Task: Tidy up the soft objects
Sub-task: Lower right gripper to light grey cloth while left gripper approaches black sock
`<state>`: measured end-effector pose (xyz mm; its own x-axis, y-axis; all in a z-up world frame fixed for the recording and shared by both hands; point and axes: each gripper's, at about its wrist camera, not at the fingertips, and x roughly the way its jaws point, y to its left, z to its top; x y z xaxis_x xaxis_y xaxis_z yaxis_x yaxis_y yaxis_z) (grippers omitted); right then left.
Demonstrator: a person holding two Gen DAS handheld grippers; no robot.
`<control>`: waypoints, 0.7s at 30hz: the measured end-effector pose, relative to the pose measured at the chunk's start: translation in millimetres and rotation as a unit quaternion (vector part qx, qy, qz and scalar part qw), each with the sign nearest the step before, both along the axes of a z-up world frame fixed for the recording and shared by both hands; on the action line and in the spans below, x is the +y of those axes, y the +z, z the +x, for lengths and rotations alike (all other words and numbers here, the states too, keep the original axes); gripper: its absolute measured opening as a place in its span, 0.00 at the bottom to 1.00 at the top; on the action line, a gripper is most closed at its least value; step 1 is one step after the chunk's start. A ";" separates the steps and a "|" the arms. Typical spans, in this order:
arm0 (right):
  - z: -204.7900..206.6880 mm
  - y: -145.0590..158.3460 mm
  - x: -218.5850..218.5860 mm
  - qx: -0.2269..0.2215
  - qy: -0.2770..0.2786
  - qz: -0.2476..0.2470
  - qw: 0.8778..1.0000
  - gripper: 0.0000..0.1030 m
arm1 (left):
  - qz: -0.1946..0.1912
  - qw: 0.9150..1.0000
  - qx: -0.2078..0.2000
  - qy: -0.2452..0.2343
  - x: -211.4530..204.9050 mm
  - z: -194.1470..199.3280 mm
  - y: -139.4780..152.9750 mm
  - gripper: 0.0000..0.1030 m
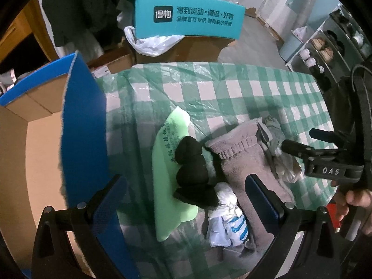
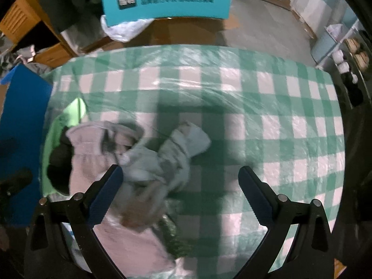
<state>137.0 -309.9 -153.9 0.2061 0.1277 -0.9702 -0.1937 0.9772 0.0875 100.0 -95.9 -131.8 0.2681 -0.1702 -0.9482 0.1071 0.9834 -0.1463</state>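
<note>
We judge the task barely begun. The open cardboard box with blue outer walls (image 1: 83, 125), at the left of the left wrist view, shows only a bare brown floor in the part we can see, and every soft item we can see lies on the green-and-white checked surface under clear plastic film (image 1: 232, 88).

Pile, lower centre of the left wrist view:
- flat pale green foam sheet with printed characters (image 1: 167, 158)
- lumpy black foam piece (image 1: 193, 174), resting on the green sheet
- grey fleece cloth with a gathered ruffle band (image 1: 241, 160), just right of the black piece
- crumpled white plastic bag with blue print (image 1: 230, 220), touching the fleece at the bottom
- crumpled pale grey-white cloth bundle (image 2: 160, 162), beside the fleece at centre-left in the blurred right wrist view

The left hand-held gripper (image 1: 186, 200) is wide open over the black piece and bag, holding nothing. The right hand-held gripper (image 2: 180, 186) is also spread wide and empty, its left finger against the pale bundle. In the left view its tips (image 1: 288, 146) point at that bundle.

Room: the right half and the upper part of the surface are bare. The box wall stands close on the left. The far edge drops toward a teal printed carton (image 1: 189, 17) and floor clutter.
</note>
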 end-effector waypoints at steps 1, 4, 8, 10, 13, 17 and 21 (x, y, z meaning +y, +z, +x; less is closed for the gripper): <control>0.4 -1.3 -4.0 0.003 -0.004 0.002 1.000 0.96 | 0.005 1.000 0.001 -0.002 -1.8 0.1 -1.3 1.00; 1.0 -5.1 -14.3 0.010 -0.016 0.002 1.000 0.96 | 0.024 1.000 0.002 -0.010 -7.4 0.4 -6.2 1.00; 1.1 0.9 -22.1 0.002 -0.029 0.037 0.999 0.96 | 0.049 0.999 0.000 -0.015 -12.4 1.8 -11.4 1.00; 2.5 4.1 -20.4 -0.004 -0.029 0.045 0.999 0.96 | 0.050 0.999 0.000 -0.013 -12.9 2.1 -11.4 1.00; 5.6 3.2 -12.9 -0.003 -0.029 0.050 0.998 0.96 | 0.040 0.999 -0.001 -0.010 -14.0 3.2 -8.6 0.99; 8.2 -7.0 -3.5 0.009 -0.028 0.042 0.999 0.96 | 0.023 1.000 0.000 -0.013 -18.7 4.1 -7.9 0.99; 8.3 -16.3 -1.9 0.021 -0.031 0.043 0.998 0.96 | 0.031 0.999 0.011 -0.023 -25.0 6.1 -17.5 0.99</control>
